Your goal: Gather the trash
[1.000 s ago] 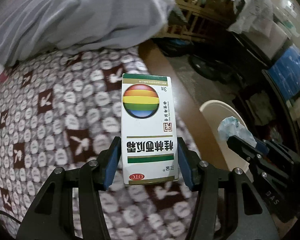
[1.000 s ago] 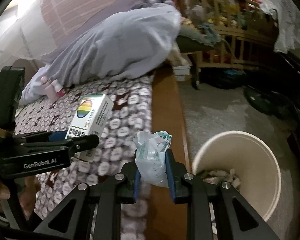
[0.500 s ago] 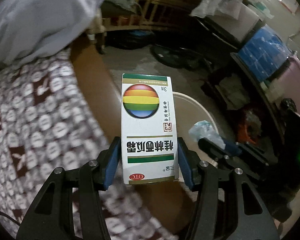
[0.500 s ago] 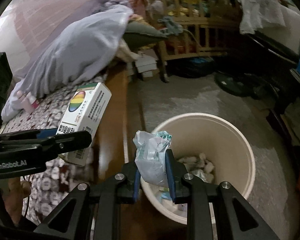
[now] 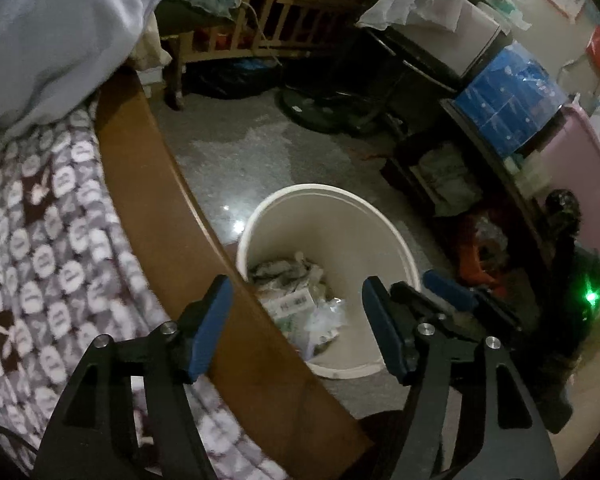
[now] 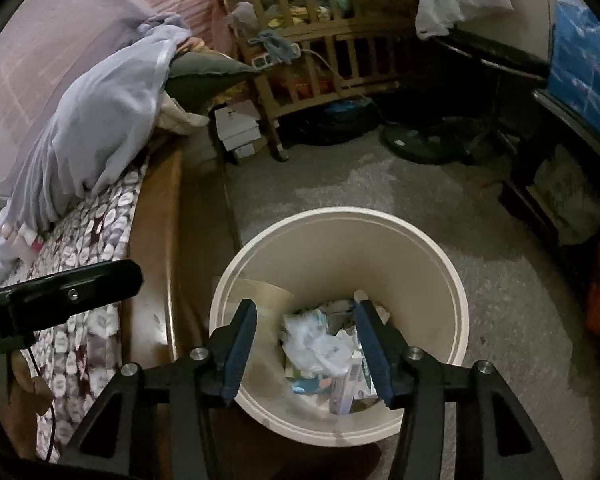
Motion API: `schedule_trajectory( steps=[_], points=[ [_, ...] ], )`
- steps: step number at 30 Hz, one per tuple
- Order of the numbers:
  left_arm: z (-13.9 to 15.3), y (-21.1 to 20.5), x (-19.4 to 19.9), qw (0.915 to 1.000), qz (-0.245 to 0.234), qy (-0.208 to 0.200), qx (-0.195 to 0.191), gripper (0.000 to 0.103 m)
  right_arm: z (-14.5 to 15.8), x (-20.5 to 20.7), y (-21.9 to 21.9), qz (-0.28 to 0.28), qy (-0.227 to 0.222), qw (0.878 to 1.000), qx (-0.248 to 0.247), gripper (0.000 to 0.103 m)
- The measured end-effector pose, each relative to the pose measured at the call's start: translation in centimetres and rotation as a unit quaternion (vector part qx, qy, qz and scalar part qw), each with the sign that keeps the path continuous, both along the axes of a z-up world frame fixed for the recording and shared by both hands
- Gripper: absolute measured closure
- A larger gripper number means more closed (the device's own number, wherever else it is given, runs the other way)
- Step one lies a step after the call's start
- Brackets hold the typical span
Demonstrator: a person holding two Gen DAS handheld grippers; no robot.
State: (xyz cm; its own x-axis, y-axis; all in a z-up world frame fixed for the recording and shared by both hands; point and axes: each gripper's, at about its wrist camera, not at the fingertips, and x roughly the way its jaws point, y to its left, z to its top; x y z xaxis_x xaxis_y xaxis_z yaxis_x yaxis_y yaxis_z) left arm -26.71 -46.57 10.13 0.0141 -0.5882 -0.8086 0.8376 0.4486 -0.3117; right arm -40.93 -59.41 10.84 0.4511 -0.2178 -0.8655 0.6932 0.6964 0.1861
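Bin (image 6: 440, 280) set beside bed frame (image 5: 148, 184), trash (image 6: 324, 348) piled inside it, left gripper (image 5: 296, 324) and right gripper (image 6: 305, 347) both spread wide above bin, nothing held.

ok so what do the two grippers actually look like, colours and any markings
Both are matte black, angular linkage frames with triangular cut-outs and silver pivot pins. The left gripper and right gripper each carry two flat fingers faced with blue pads. The right wrist view shows partial white lettering on the left gripper's side and a thin black cable hanging below it.

Dim room; grey floor (image 6: 400, 184), wooden crib (image 6: 324, 40), patterned bed blanket (image 5: 40, 240).
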Motion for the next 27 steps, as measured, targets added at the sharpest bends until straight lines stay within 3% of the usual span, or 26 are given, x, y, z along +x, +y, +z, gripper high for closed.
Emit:
schedule_trajectory(
  steps=[9,16,27],
  points=[
    [0.7,2.6,-0.8,0.9970,0.031,-0.070,-0.006,0.037,1.8,-0.4,1.4,-0.016,-0.007,0.999,-0.032,0.053],
    [2.0,4.8,-1.1,0.9941,0.045,-0.095,-0.024,0.037,4.2,-0.6,3.0,-0.030,-0.026,0.997,-0.066,0.045],
    [3.8,7.0,-1.4,0.9857,0.074,-0.143,-0.050,0.037,7.2,-0.7,4.8,-0.037,-0.040,0.993,-0.105,0.044]
  ],
)
